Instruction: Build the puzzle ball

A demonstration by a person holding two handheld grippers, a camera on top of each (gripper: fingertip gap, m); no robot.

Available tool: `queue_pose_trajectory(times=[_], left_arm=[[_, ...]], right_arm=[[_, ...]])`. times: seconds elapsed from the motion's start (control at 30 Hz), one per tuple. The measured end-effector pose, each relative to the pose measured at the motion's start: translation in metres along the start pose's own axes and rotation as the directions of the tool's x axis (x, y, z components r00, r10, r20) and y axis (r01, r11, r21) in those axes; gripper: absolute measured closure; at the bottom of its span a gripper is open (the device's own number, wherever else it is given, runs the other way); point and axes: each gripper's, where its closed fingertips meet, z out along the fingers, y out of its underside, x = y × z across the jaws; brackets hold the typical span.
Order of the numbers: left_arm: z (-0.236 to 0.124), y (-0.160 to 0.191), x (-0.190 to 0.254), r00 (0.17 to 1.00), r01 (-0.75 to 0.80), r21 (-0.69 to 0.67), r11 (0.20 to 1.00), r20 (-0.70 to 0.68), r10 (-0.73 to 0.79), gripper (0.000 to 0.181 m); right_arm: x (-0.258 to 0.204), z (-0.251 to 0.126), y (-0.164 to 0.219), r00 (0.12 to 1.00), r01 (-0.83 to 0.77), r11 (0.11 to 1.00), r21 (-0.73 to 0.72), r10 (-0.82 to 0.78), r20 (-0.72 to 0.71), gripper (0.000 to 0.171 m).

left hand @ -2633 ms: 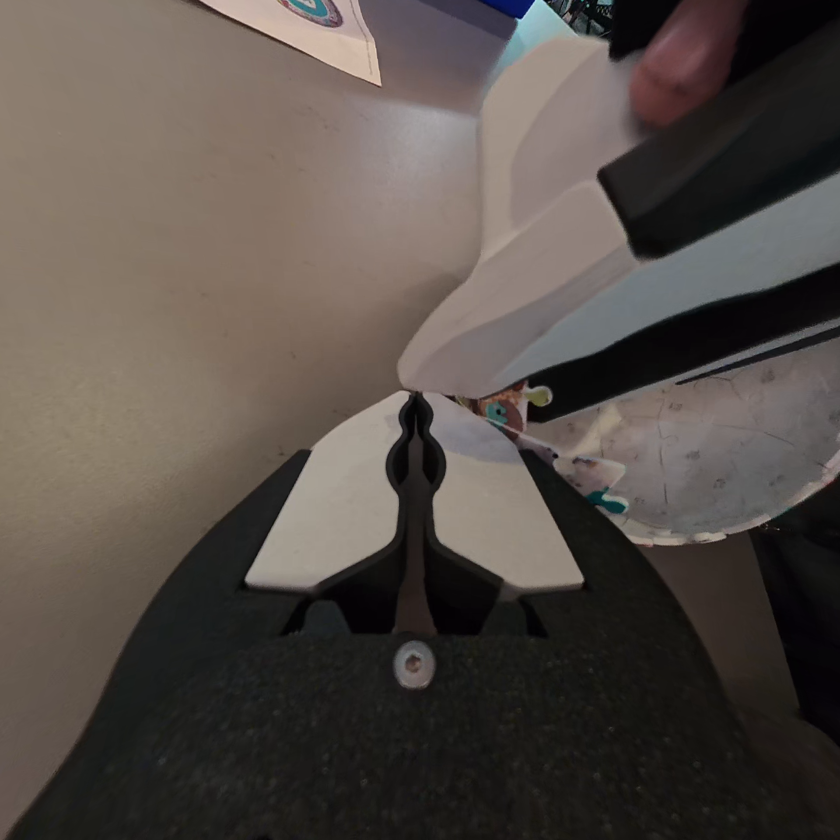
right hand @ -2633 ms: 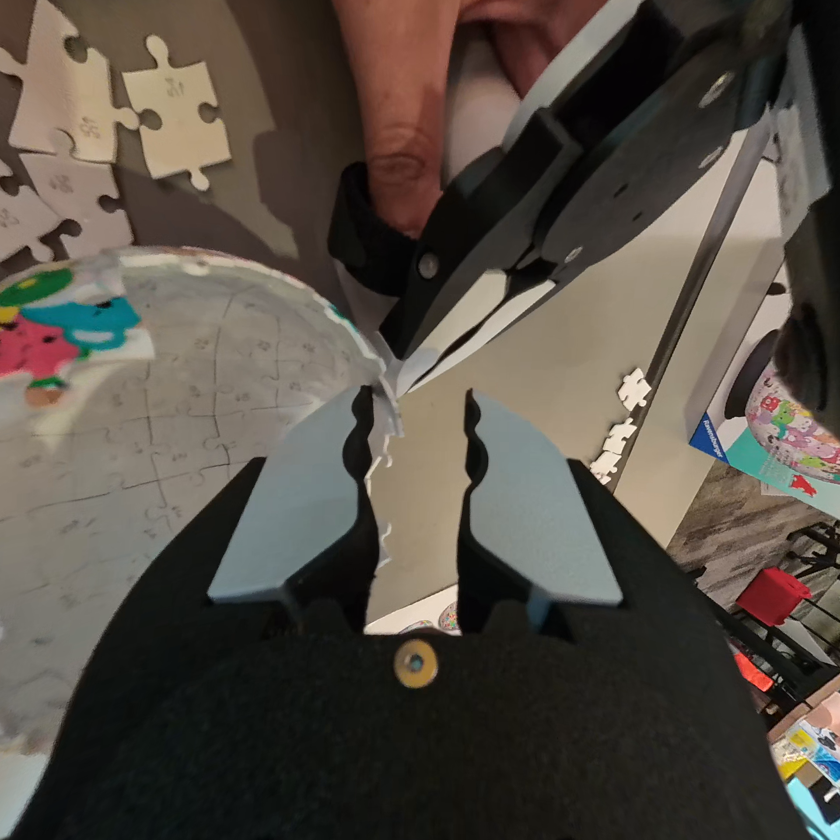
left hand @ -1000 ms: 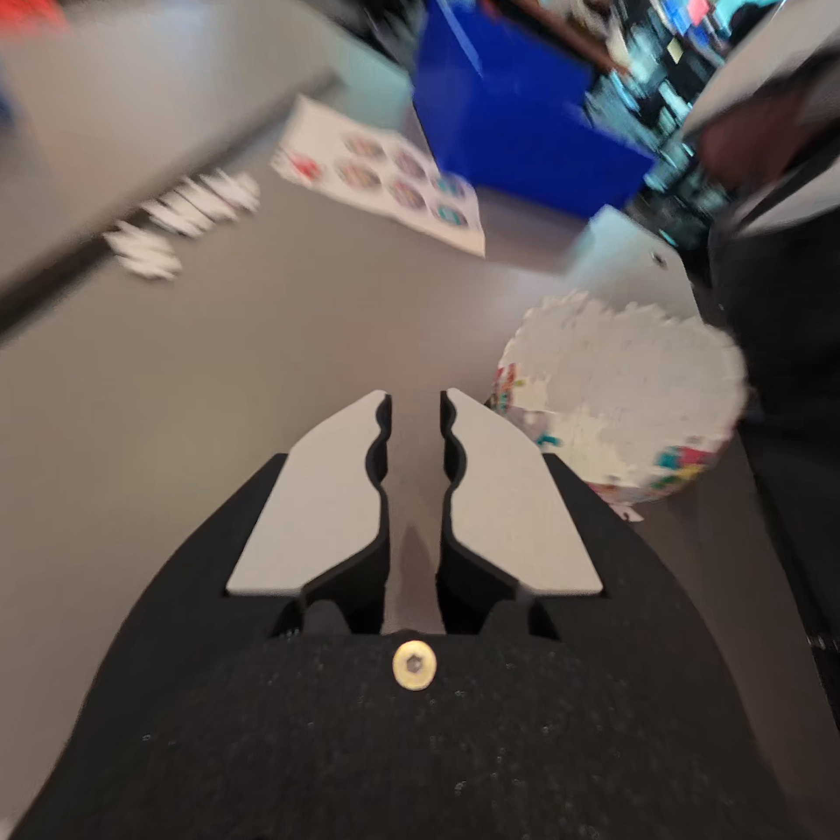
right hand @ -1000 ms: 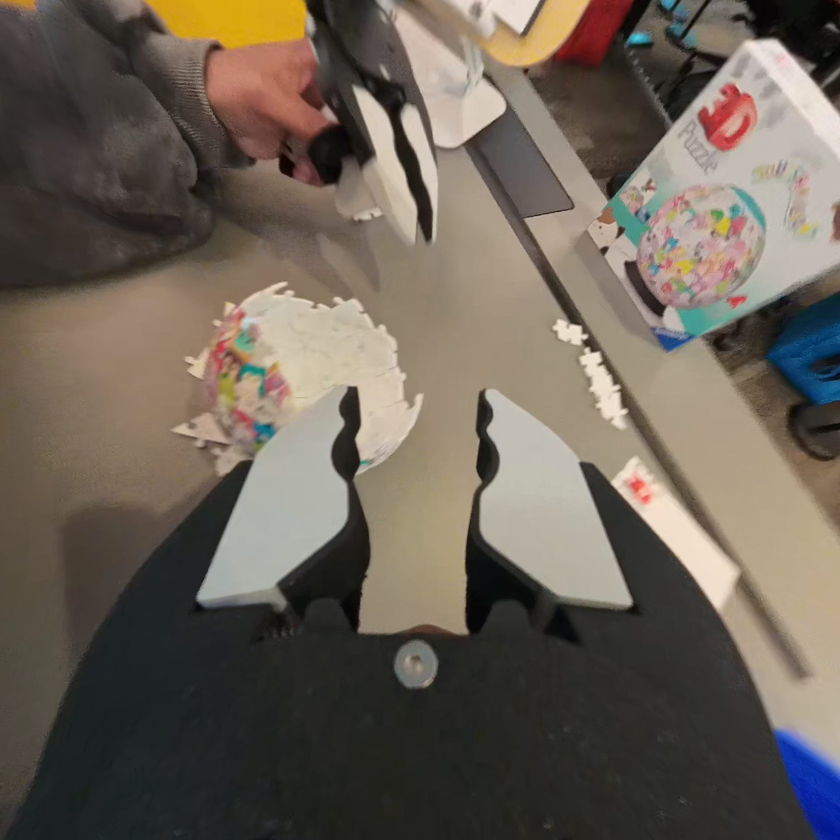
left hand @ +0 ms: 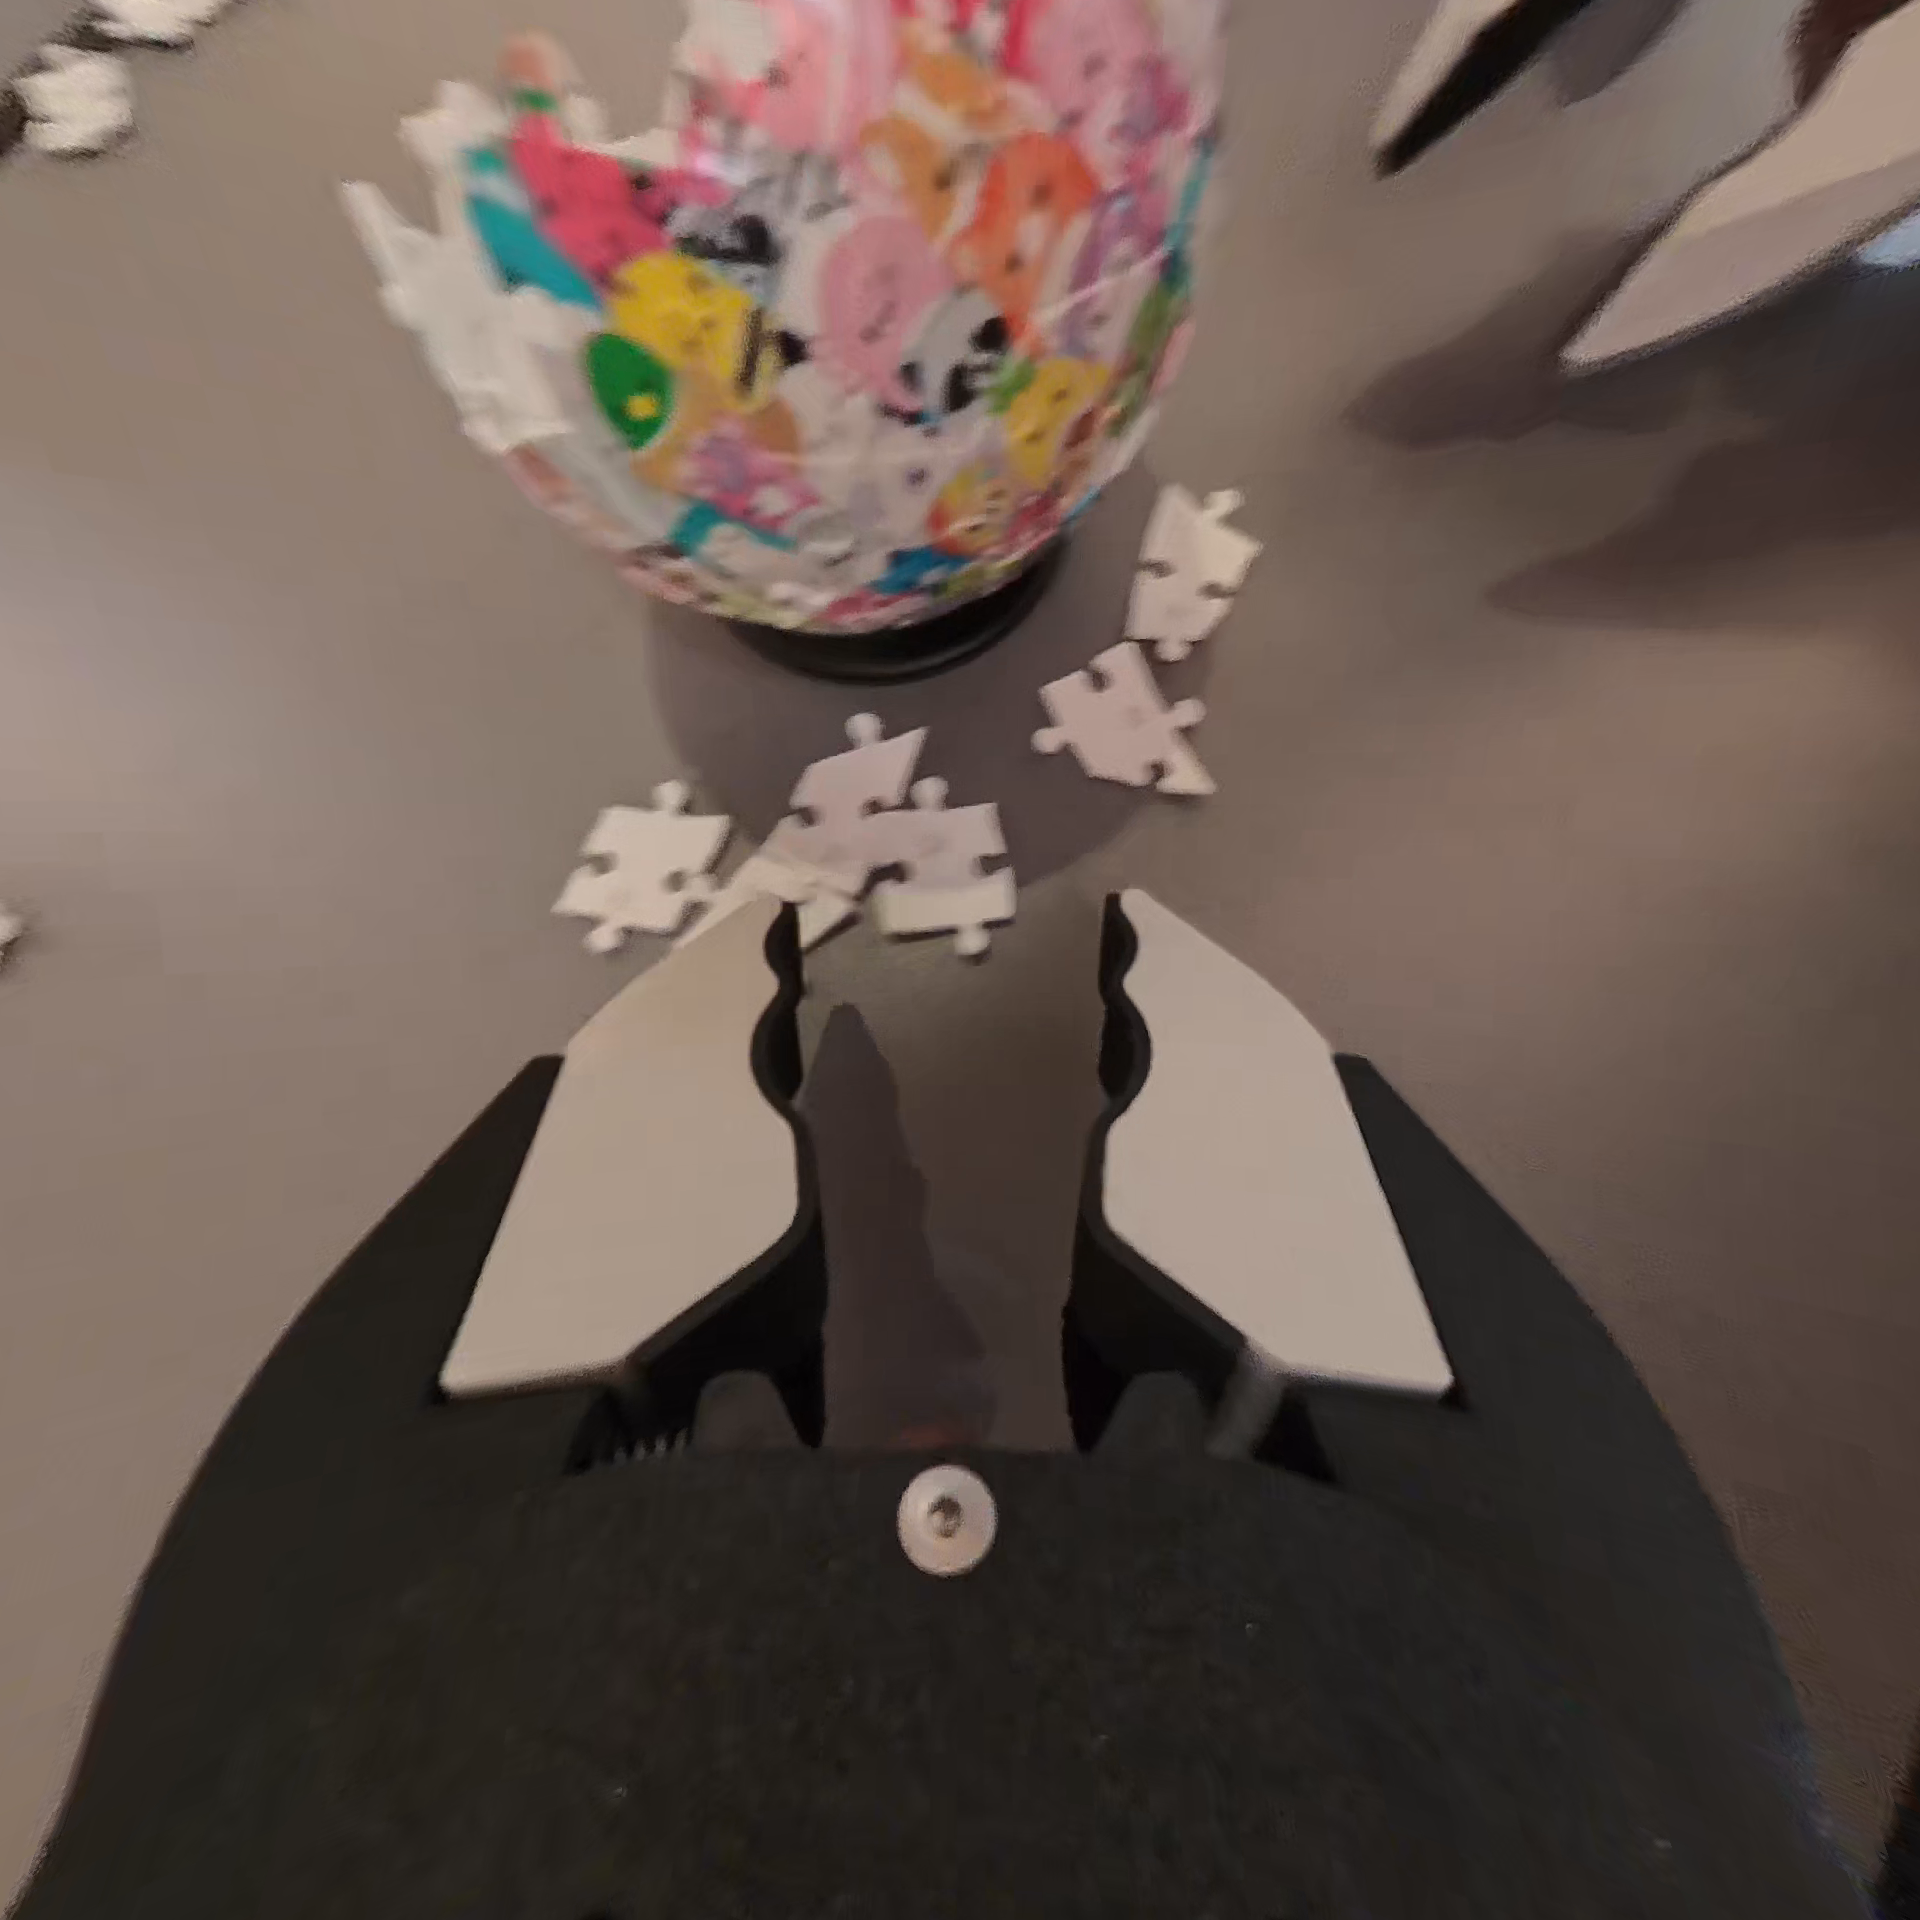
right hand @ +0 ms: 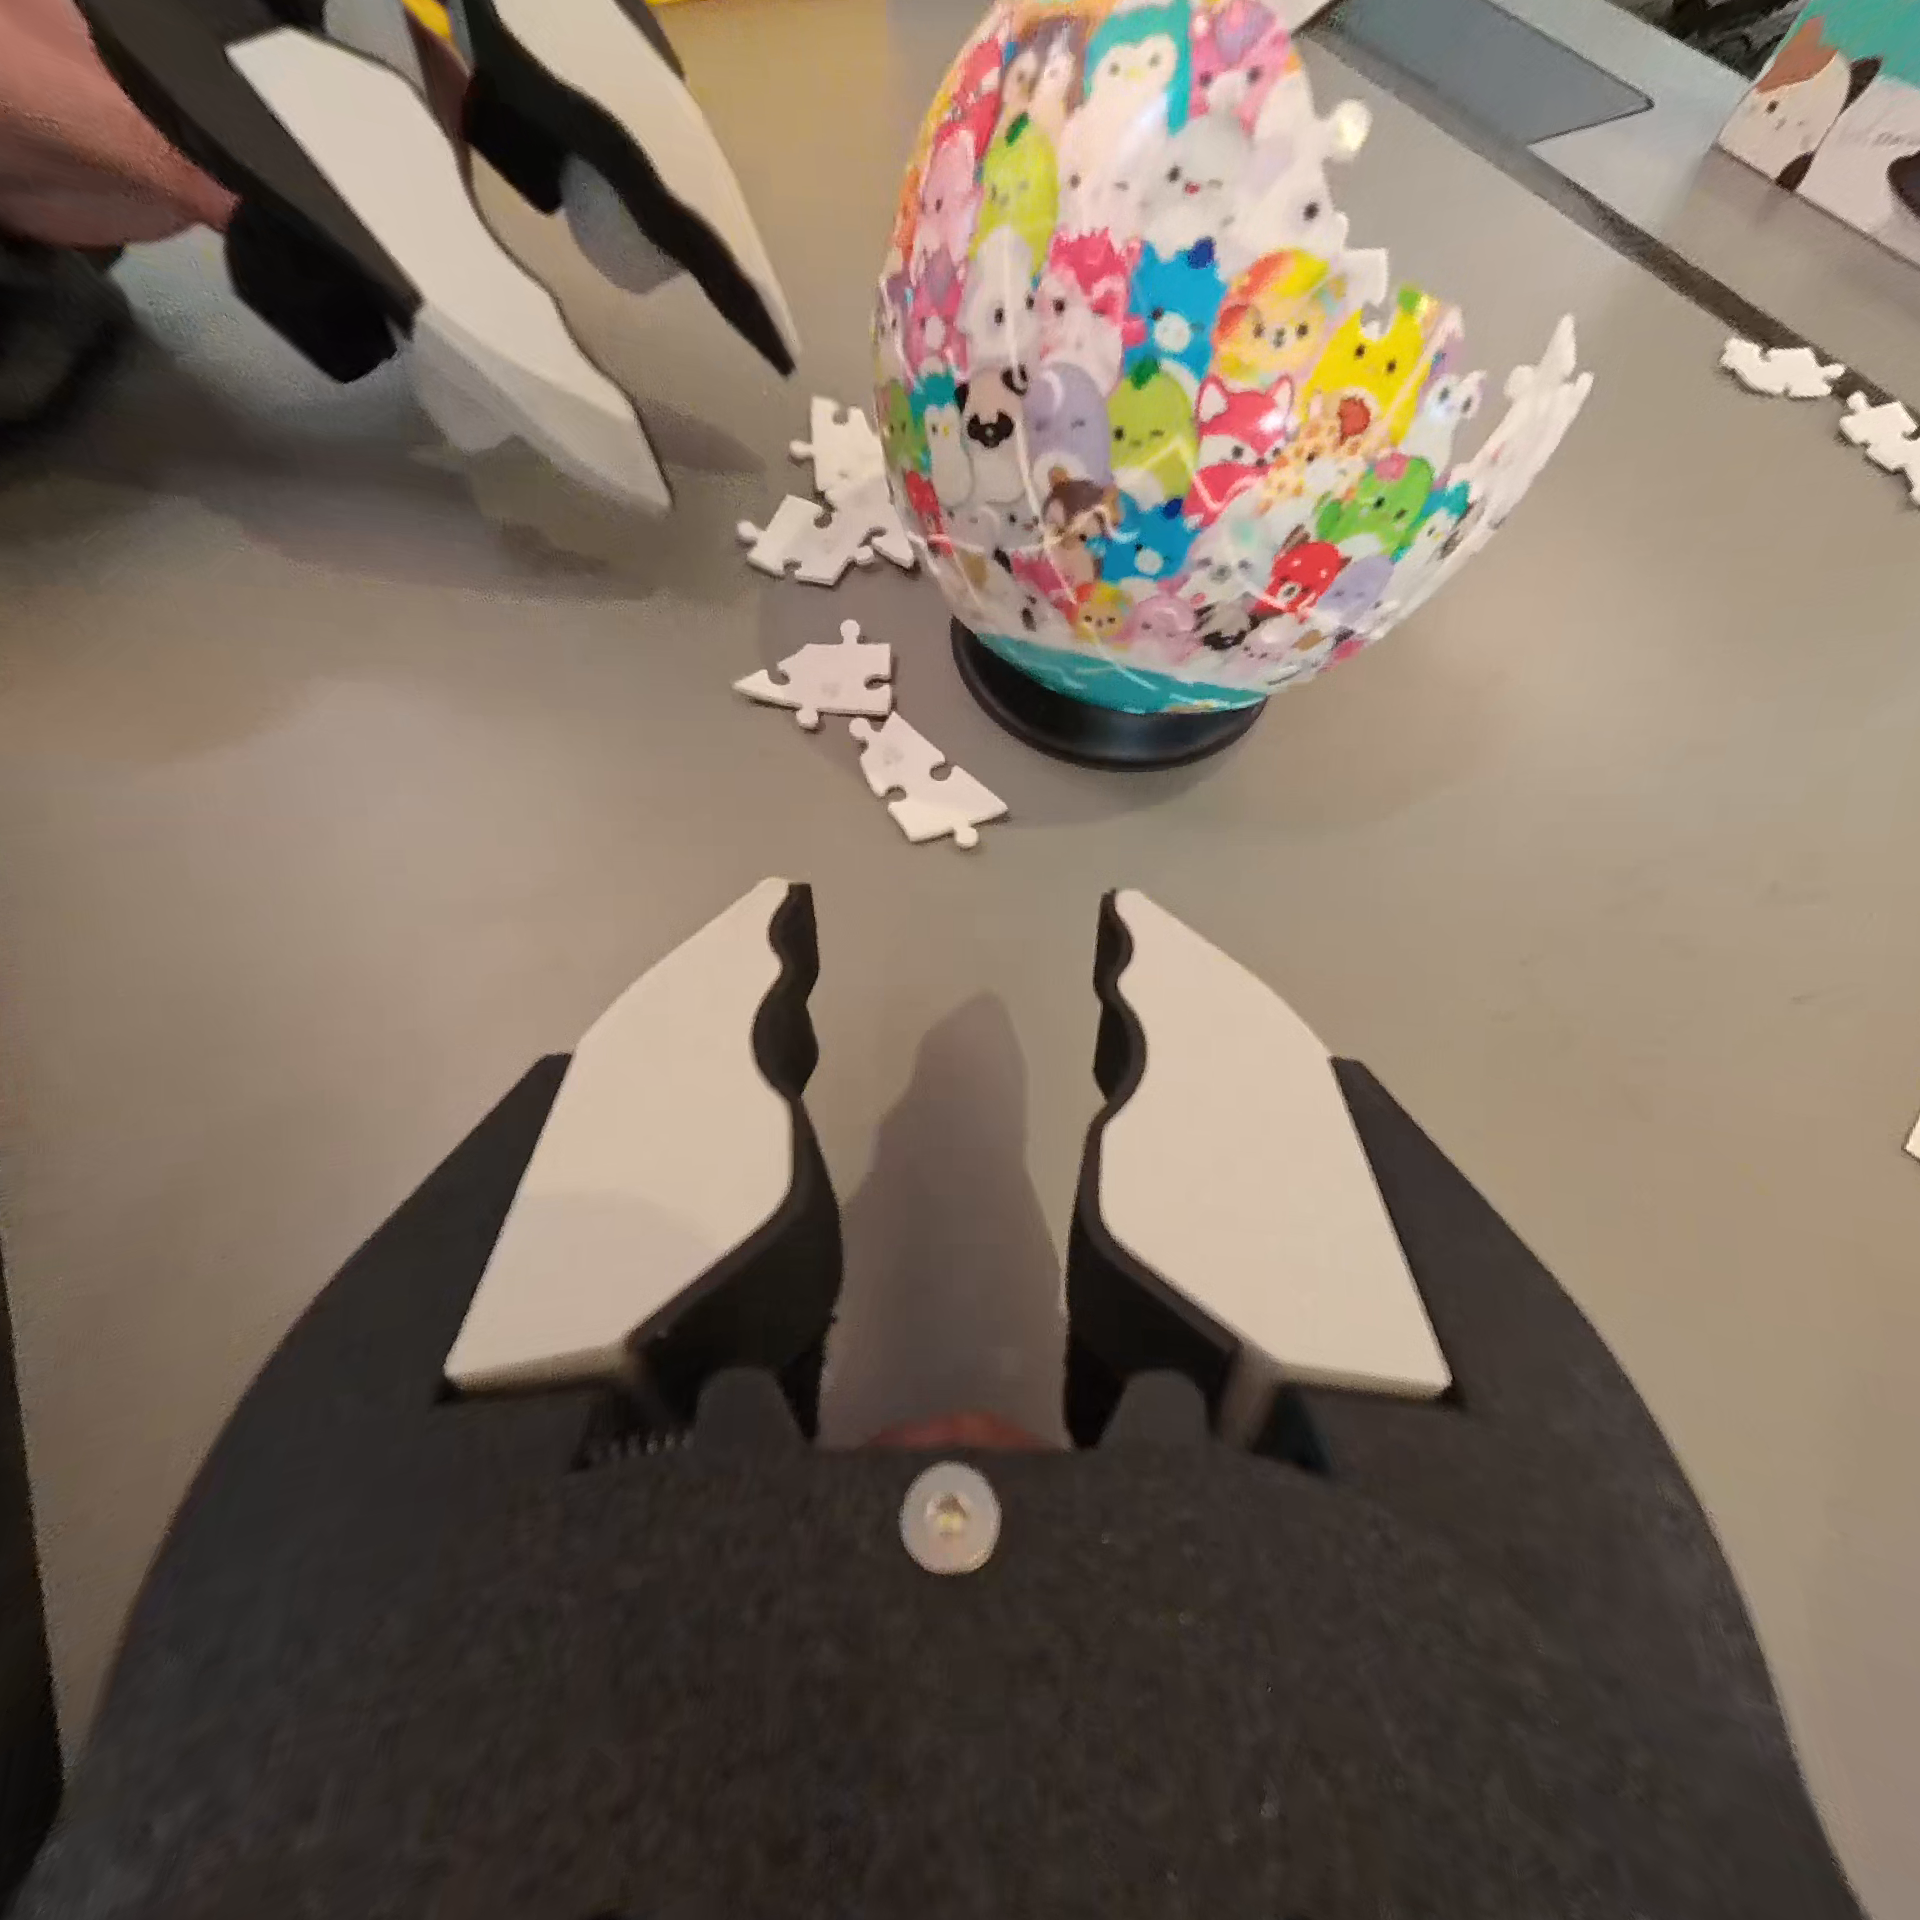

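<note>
Ball: the half-built puzzle ball [right hand: 1164,364] sits on a black stand [right hand: 1112,717] on the grey table [right hand: 312,831]
Pieces: loose white pieces [left hand: 894,852] beside the stand
Left gripper [left hand: 948,925]: jaws apart, empty
Right gripper [right hand: 954,914]: jaws apart, empty
Right view only: a box [right hand: 1829,114] behind the ball — and a hand [right hand: 73,156]

The puzzle ball [right hand: 1174,395] is part-built: a shell of bright cartoon animals, upright on a black ring stand [right hand: 1107,717], ahead of the right tool [right hand: 951,914] and slightly to its right, well apart. Its upper right side is open, with a jagged white edge. Loose white pieces [right hand: 831,681] lie face down on the worktop at its left foot. From the left tool [left hand: 945,920], a cluster of these pieces [left hand: 904,847] lies just ahead of the tips, the ball [left hand: 831,312] beyond.
</note>
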Motion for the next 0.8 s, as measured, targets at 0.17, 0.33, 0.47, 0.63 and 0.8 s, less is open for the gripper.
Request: queue_pose_trajectory(times=[0.17,0.33,0.47,0.63,0.8], left_arm=[[-0.011,0.007,-0.028,0.992,0.129,0.041,0.991,0.004,-0.129,0.125],[-0.002,0.013,-0.037,0.993,0.115,-0.004,0.993,0.007,-0.115,0.125],[0.003,0.010,-0.046,0.995,0.097,-0.020,0.995,0.014,-0.097,0.125],[-0.002,0.008,-0.061,0.988,0.156,0.038,0.987,0.001,-0.156,0.125],[-0.008,0.004,-0.091,0.982,0.174,0.165,0.971,0.047,-0.184,0.125]], right_arm=[[0.000,0.001,-0.001,0.999,-0.029,0.999,0.015,0.028,0.019,0.124],[0.010,0.003,0.001,0.999,-0.055,0.998,0.021,0.055,-0.002,0.122],[0.016,0.002,-0.002,0.998,-0.070,0.996,0.049,0.070,0.005,0.125],[0.039,-0.005,-0.010,0.996,-0.072,0.989,0.127,0.078,-0.043,0.117],[0.081,-0.004,0.000,0.996,0.021,0.998,0.059,-0.016,-0.090,0.117]])
